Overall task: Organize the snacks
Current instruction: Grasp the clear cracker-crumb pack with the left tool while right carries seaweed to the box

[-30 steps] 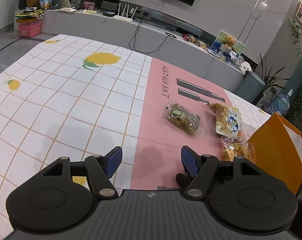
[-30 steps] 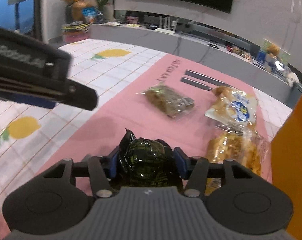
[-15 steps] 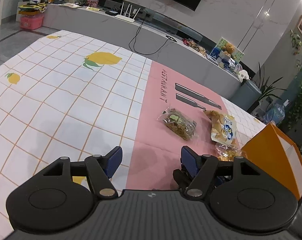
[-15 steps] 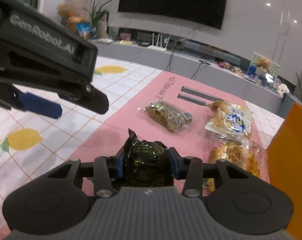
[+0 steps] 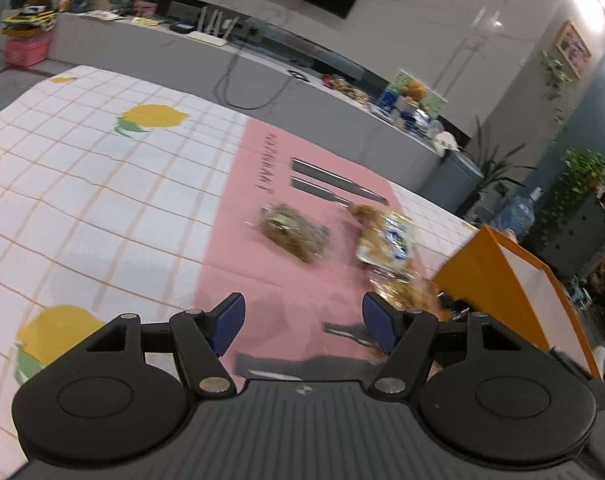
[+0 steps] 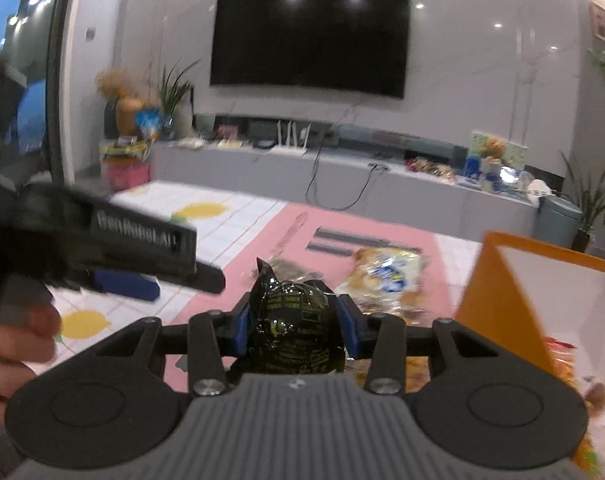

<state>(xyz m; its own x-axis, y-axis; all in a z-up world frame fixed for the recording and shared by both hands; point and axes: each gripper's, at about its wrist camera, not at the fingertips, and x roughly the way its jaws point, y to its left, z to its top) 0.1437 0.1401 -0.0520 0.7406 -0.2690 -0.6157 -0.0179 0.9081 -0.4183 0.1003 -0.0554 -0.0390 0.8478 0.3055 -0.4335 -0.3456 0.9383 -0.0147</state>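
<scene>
The right gripper (image 6: 296, 330) is clamped on a dark, shiny wrapped snack (image 6: 294, 332) with yellow print, carried clear of the pink placemat (image 5: 262, 272) and pointing toward the orange paper bag (image 6: 502, 300) that stands open at the right. Something in bright wrapping already seems to lie inside the bag's mouth, though it is too blurred to name, so the sorting looks partly done.

Three packets remain on the placemat: a clear pack of brownish-green pieces (image 5: 294, 232) in the middle, a yellow packet with a blue label (image 5: 386, 240) to its right, and a clear pack of golden pieces (image 5: 402, 294) nearest the bag, just beside its wall. By my reading, the held snack goes in next, then these three.

The left gripper (image 5: 302, 322) hangs over the near edge of the placemat with its jaws apart and nothing between them. Seen from the right wrist, it sits to the left, well clear of the way to the bag. The lemon-print tablecloth (image 5: 102, 200) is otherwise bare.
</scene>
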